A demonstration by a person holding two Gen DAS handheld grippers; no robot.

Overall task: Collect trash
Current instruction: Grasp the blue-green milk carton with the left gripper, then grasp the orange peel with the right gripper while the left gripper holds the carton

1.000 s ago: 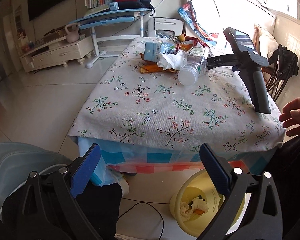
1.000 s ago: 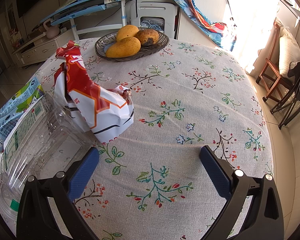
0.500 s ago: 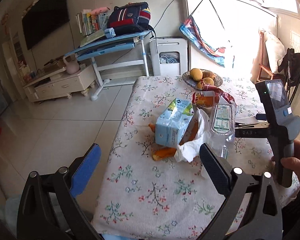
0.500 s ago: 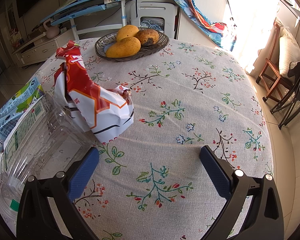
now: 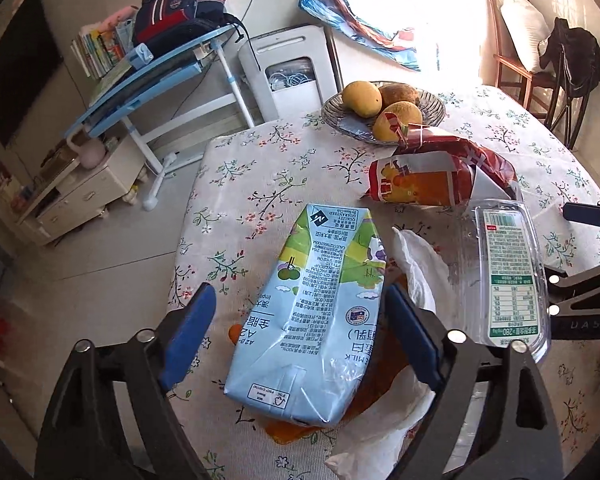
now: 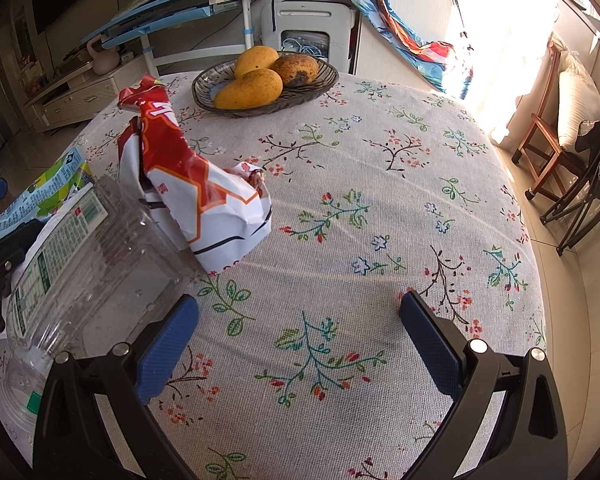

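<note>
Step in hand looks like the approach for a first pick: left claw (image 5: pixel 298 334) sits low centre of the left wrist view, jaws wide apart, straddling the milk carton (image 5: pixel 314 312), which lies flat on the tabletop (image 5: pixel 236 176). Right pad looks at or near the carton's edge; can't confirm contact. Nothing gripped. Next move, my call: ease down and pinch across the carton's width; it's crumpled, so expect it to cave. Other trash: white tissue (image 5: pixel 416 276) and clear plastic box (image 5: pixel 508 276) just right of the carton, red snack bag (image 5: pixel 432 178) above them, orange scrap (image 5: pixel 284 432) poking out under the carton. Right claw (image 6: pixel 298 346) bottom centre of its view, jaws spread wide, empty, over bare cloth, plastic box at its left. Mango bowl (image 6: pixel 320 88) upper centre isn't trash.
</note>
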